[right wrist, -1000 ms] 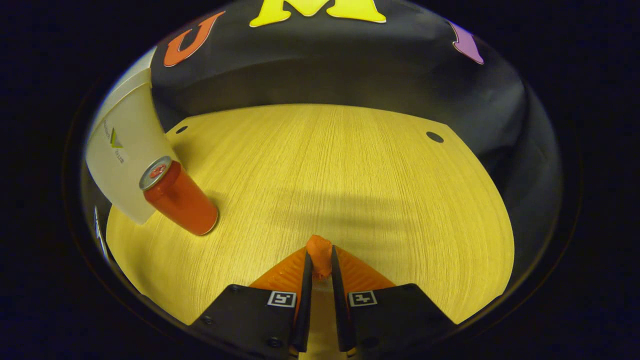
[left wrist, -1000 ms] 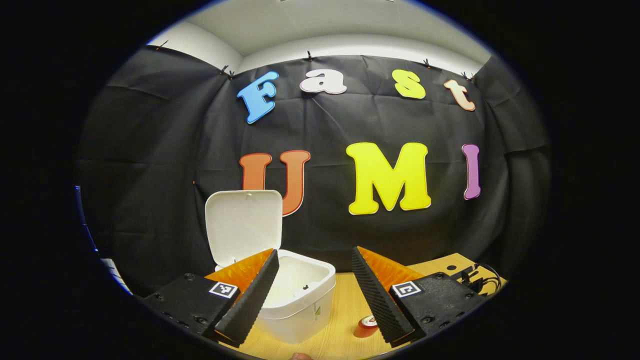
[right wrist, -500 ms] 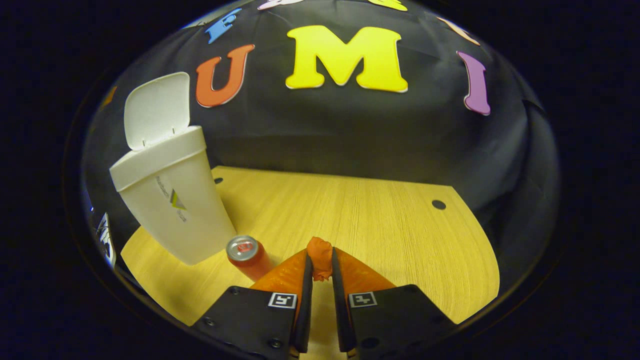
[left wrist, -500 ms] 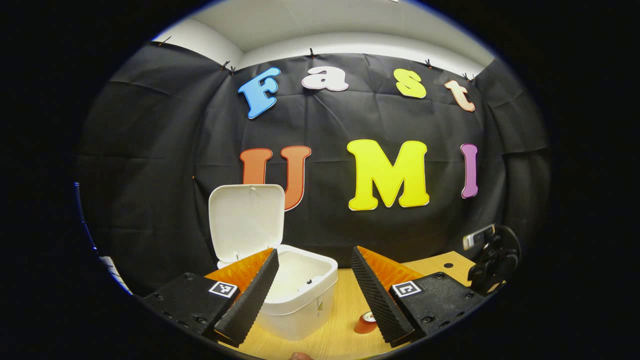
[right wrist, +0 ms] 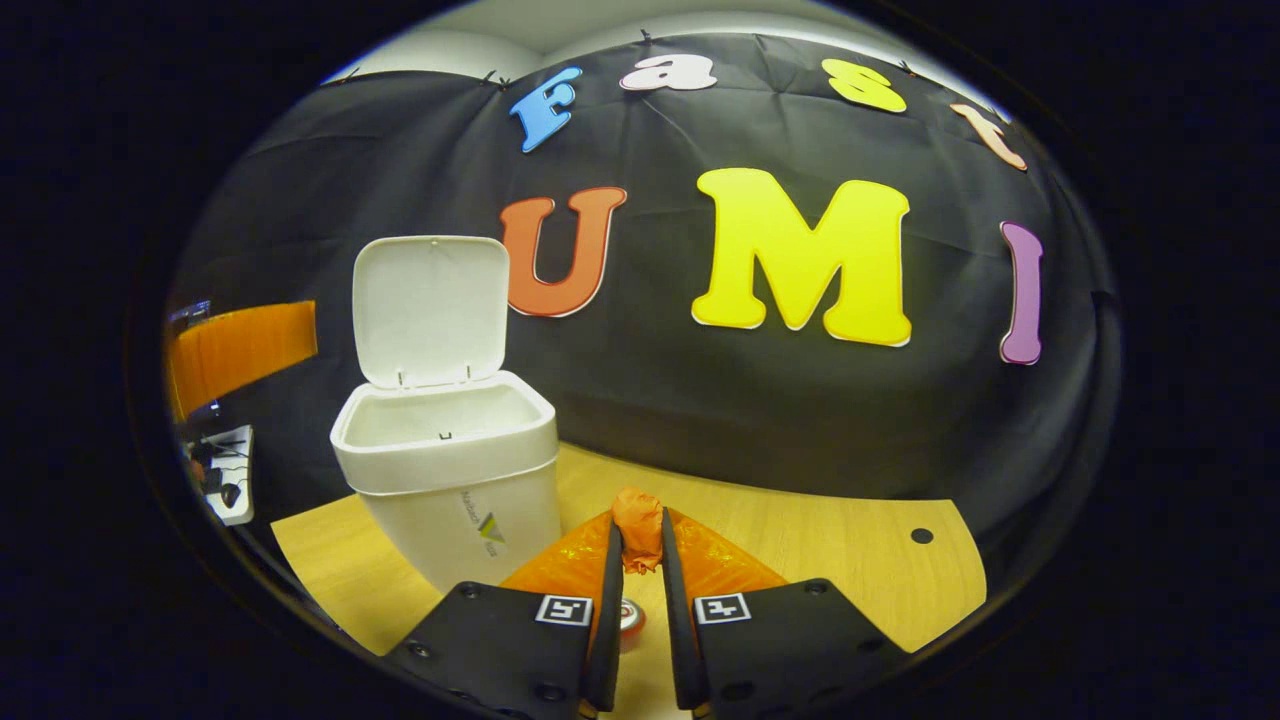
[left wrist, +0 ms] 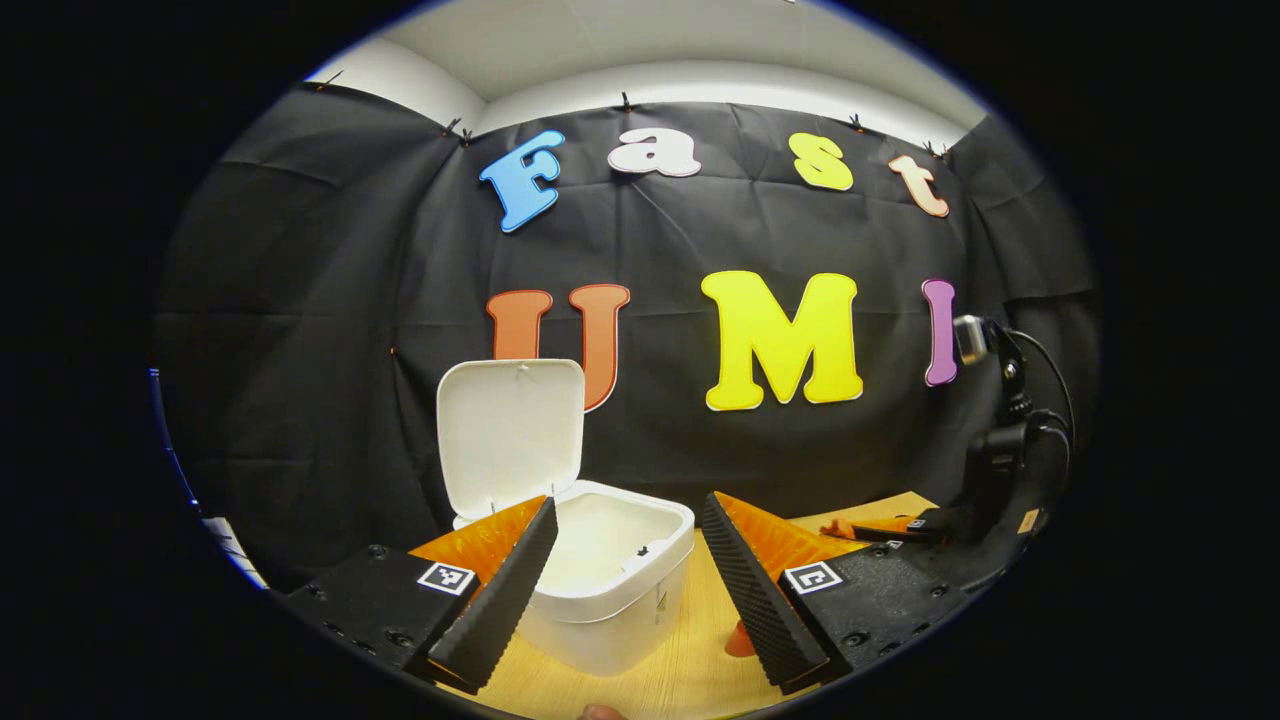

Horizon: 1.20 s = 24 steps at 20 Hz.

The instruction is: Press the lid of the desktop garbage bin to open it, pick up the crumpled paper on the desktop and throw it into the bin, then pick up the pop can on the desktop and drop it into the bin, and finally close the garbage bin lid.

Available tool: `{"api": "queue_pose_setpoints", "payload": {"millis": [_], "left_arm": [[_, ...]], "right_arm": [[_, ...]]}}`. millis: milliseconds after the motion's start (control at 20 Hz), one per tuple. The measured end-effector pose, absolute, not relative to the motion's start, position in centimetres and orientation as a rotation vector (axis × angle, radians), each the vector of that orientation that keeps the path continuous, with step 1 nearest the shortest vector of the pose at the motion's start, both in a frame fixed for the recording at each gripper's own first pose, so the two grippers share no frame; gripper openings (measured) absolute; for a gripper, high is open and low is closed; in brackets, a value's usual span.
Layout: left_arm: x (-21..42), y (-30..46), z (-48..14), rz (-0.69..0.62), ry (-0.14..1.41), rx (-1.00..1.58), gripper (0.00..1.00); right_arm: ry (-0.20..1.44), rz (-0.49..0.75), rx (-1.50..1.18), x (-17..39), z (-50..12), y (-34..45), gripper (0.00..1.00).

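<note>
A black, creased cloth wall (left wrist: 330, 300) is being hung across the back of the booth, and it is being held at its top edge by small dark clips (left wrist: 622, 103). Above it, a plain white wall and ceiling (left wrist: 640, 50) are being shown under even indoor light. Below, a light wood-grain table (right wrist: 800, 540) with small round dark holes (right wrist: 921, 536) near its far edge is being lit warmly from above.
</note>
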<state>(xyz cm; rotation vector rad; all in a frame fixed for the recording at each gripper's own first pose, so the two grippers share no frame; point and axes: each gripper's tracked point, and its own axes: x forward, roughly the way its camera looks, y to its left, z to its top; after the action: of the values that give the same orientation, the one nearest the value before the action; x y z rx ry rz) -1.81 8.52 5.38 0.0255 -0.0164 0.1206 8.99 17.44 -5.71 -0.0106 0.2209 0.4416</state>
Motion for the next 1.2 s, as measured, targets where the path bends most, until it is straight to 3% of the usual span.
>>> {"api": "queue_pose_setpoints", "payload": {"millis": [500,950,1200], "left_arm": [[-3.1,12.4,5.6,0.144,-0.028,0.047,0.96],[-3.4,13.6,5.6,0.179,-0.040,0.040,0.96],[-3.3,13.6,5.4,0.187,-0.036,0.027,0.96]], "right_arm": [[0.119,0.608,-0.016,10.2,-0.1,27.6,0.23],[0.134,0.682,-0.060,13.5,-1.5,34.1,0.23],[0.141,0.710,-0.082,13.8,-2.6,35.3,0.33]]}}
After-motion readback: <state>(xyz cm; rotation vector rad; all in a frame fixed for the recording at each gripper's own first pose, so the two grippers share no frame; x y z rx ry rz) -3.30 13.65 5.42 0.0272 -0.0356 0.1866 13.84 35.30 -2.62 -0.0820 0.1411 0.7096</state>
